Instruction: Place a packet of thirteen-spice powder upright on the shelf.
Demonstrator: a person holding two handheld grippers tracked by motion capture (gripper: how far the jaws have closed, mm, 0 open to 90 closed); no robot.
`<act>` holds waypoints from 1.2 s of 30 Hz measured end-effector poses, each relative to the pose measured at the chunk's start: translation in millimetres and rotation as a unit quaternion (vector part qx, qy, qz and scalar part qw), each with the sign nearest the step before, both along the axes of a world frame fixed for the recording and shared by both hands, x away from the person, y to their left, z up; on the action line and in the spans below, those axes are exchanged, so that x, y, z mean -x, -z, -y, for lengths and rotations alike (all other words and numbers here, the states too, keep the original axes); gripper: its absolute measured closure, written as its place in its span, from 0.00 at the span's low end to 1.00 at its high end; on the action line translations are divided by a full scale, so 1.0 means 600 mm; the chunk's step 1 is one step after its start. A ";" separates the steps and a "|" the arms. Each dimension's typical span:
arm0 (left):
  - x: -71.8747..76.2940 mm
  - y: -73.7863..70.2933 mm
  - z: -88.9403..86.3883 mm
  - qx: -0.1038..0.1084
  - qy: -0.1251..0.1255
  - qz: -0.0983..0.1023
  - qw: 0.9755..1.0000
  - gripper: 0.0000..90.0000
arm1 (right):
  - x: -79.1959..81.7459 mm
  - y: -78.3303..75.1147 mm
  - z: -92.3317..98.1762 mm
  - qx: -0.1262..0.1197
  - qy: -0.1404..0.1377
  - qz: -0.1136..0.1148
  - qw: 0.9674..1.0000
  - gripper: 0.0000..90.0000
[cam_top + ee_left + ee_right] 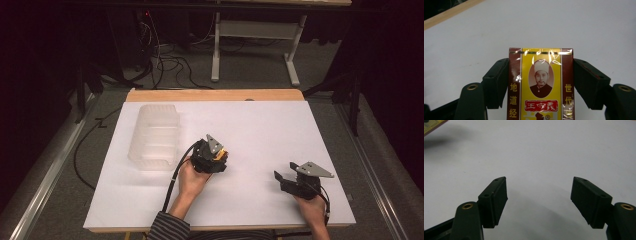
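Left gripper (541,82): clamped on a yellow-and-maroon packet (540,85) (foil-wrapped), above the white table (260,125). Right gripper (539,200): jaws apart, nothing between. Clear bin (154,136): left of both.

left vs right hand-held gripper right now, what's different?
The left hand-held gripper is shut on a yellow and maroon packet, its pads pressed on the packet's two long sides; the right hand-held gripper stands open with nothing but white tabletop between its pads. In the high view the left one sits near the table's middle, beside the clear plastic bin; the right one is near the front right edge. Both have black jaws and a grey plate on top.
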State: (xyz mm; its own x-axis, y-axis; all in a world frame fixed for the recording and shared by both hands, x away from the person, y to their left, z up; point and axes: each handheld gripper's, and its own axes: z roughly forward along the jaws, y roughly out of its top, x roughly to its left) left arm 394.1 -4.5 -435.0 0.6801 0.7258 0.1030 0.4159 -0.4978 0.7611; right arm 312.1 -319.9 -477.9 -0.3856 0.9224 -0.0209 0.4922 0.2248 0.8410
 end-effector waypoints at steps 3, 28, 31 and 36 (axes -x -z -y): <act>0.005 -0.007 -0.004 0.006 0.001 0.005 1.000 0.36 | 0.000 0.000 0.000 0.000 -0.001 0.001 1.000 0.33; 0.043 -0.043 -0.072 0.057 -0.014 0.047 0.997 0.36 | 0.000 0.000 0.000 0.001 -0.002 0.002 1.000 0.33; 0.046 -0.049 -0.085 0.064 -0.021 0.053 0.996 0.36 | 0.000 0.000 0.000 0.000 -0.001 0.001 1.000 0.33; 0.047 -0.058 -0.100 0.071 -0.029 0.060 0.995 0.36 | 0.000 0.000 0.000 0.000 -0.001 0.003 1.000 0.33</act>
